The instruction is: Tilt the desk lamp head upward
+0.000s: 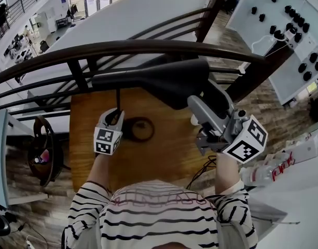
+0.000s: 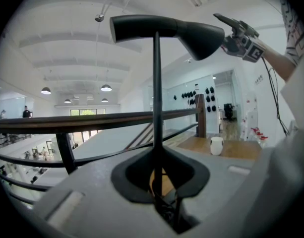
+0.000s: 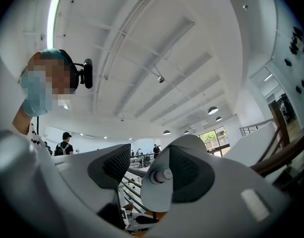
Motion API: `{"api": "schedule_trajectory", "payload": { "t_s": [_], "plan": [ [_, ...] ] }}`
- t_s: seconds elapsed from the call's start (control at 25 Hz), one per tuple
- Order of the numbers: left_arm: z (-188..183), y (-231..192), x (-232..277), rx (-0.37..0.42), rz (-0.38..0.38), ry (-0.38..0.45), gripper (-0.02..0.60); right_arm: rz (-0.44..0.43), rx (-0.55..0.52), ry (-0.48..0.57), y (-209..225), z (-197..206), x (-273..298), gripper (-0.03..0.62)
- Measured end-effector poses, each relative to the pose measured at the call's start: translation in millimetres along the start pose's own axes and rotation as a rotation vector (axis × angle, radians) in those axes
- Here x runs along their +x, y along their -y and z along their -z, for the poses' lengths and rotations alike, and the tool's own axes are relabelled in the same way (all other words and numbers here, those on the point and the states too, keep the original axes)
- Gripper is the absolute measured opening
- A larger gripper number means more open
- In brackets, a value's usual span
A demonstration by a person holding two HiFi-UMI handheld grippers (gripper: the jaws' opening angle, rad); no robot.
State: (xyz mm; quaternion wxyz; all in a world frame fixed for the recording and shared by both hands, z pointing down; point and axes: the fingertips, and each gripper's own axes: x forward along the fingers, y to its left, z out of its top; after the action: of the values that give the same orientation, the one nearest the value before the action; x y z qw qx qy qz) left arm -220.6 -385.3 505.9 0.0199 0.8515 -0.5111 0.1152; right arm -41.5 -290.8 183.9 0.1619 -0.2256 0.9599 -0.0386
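Observation:
A black desk lamp stands on the wooden table (image 1: 164, 157). Its long head (image 1: 164, 79) lies roughly level over a thin stem (image 1: 118, 98) and a ring-shaped base (image 1: 141, 129). My left gripper (image 1: 115, 117) is shut on the stem low down; in the left gripper view the stem (image 2: 155, 98) rises out of the notch between the jaws of the left gripper (image 2: 159, 170) to the lamp head (image 2: 166, 29). My right gripper (image 1: 196, 104) is at the wide shade end of the head, also seen as the right gripper (image 2: 227, 28) from the left side. Its own view points at the ceiling; the right gripper (image 3: 142, 168) is open with nothing between the jaws.
A dark curved railing (image 1: 148, 48) runs just behind the table, with a drop beyond it. A white cup (image 2: 216, 145) stands on the table's right side. A dark cable (image 1: 200, 173) trails off the front edge. A round chair (image 1: 42, 149) is at the left.

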Motion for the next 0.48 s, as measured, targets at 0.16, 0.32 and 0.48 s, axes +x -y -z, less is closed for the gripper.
{"api": "schedule_trajectory", "payload": {
  "t_s": [0.16, 0.32, 0.48],
  "plan": [
    [2.4, -1.9, -0.1, 0.001, -0.002, -0.003, 0.049, 0.001, 0.01, 0.017, 1.8, 2.1, -0.4, 0.238],
    [3.3, -0.6, 1.3, -0.003, -0.013, -0.008, 0.049, -0.008, -0.002, 0.036, 2.2, 4.1, -4.6, 0.239],
    [6.1, 2.1, 3.7, 0.002, -0.003, -0.024, 0.051, 0.003, -0.007, 0.07, 3.8, 3.5, -12.8, 0.244]
  ]
}}
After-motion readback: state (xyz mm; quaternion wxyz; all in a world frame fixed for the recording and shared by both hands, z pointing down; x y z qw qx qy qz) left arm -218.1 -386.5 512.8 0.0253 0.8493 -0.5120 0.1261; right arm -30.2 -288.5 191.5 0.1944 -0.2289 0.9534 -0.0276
